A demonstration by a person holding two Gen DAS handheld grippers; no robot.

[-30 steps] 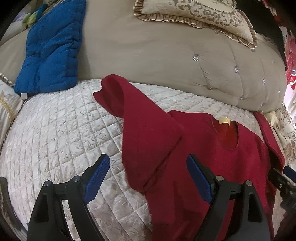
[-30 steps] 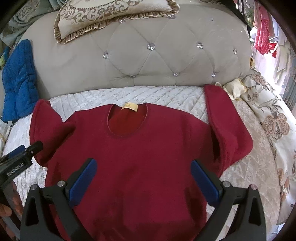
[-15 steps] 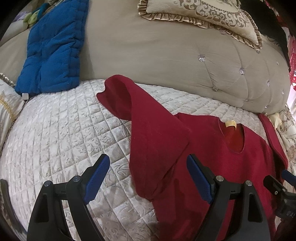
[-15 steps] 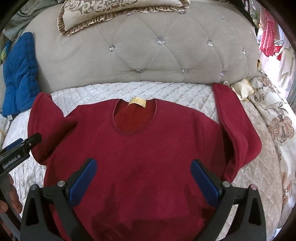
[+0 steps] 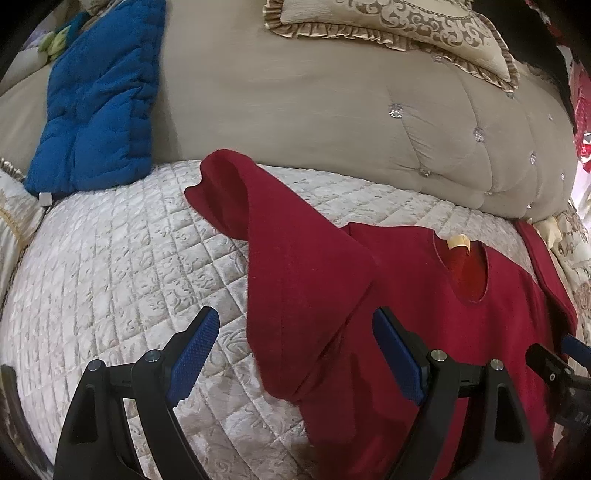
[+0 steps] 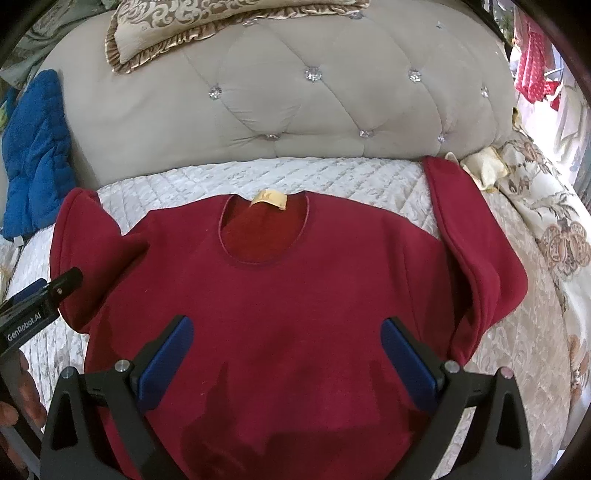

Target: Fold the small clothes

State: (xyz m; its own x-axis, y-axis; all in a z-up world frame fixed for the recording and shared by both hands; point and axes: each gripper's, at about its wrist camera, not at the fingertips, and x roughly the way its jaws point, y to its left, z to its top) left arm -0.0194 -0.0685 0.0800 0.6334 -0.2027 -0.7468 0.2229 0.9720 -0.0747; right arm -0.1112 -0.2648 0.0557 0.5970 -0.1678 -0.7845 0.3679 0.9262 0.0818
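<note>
A dark red long-sleeved sweater (image 6: 280, 295) lies flat, neck away from me, on a quilted cream bedspread (image 5: 110, 266). It has a tan neck label (image 6: 269, 200). Its left sleeve (image 5: 295, 266) is bent up toward the headboard, and so is its right sleeve (image 6: 476, 251). My left gripper (image 5: 291, 354) is open and empty, just above the left sleeve's lower edge. My right gripper (image 6: 286, 362) is open and empty over the middle of the sweater's body. The left gripper also shows in the right wrist view (image 6: 40, 302).
A padded beige headboard (image 6: 314, 110) with crystal buttons stands behind the sweater. A blue quilted cushion (image 5: 99, 96) leans at the left. A gold-patterned pillow (image 5: 399, 33) rests on top. A floral duvet (image 6: 554, 251) lies at the right.
Both grippers have moved forward and lower toward the sweater. The left one now looks more at the left sleeve. Both stay open and the sweater has not moved.
</note>
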